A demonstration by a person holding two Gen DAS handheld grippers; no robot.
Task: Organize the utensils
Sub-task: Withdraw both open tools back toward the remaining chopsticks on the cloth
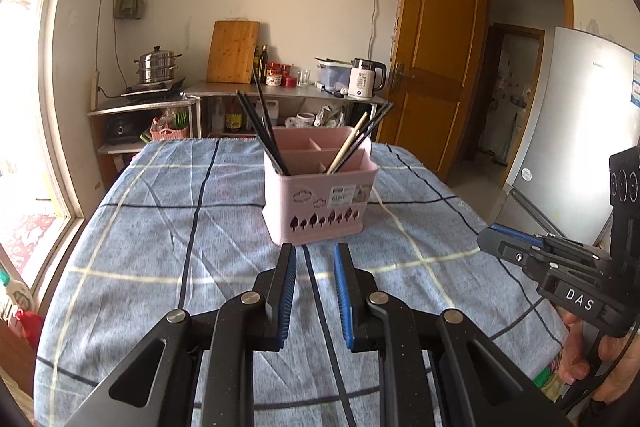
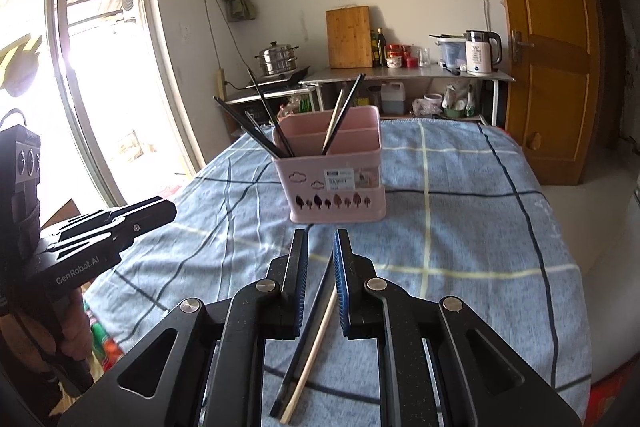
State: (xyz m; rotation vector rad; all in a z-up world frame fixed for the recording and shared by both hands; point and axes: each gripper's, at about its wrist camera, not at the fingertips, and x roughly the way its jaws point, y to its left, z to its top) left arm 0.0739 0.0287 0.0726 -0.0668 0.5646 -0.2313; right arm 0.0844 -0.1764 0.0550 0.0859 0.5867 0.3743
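Observation:
A pink divided utensil holder (image 1: 320, 203) (image 2: 332, 187) stands on the blue checked tablecloth (image 1: 140, 247) (image 2: 460, 227). Black chopsticks (image 1: 260, 123) (image 2: 256, 131) lean in its left compartment, and a beige one (image 1: 348, 147) (image 2: 334, 123) with more black ones in its right. My left gripper (image 1: 315, 251) hovers just before the holder, open, with only a thin dark line on the cloth beneath. My right gripper (image 2: 321, 239) is open low over a loose black chopstick (image 2: 299, 347) and a beige chopstick (image 2: 314, 347) lying together; the pads do not press them. Each gripper shows in the other's view (image 1: 486, 239) (image 2: 168, 207).
Behind the table a steel counter carries a wooden cutting board (image 1: 232, 51), a white kettle (image 1: 364, 79), bottles and jars, with a steamer pot (image 1: 156, 65) to its left. A wooden door (image 1: 436, 59) and a fridge (image 1: 580, 115) stand to the right. A bright window (image 2: 80, 67) is on the left.

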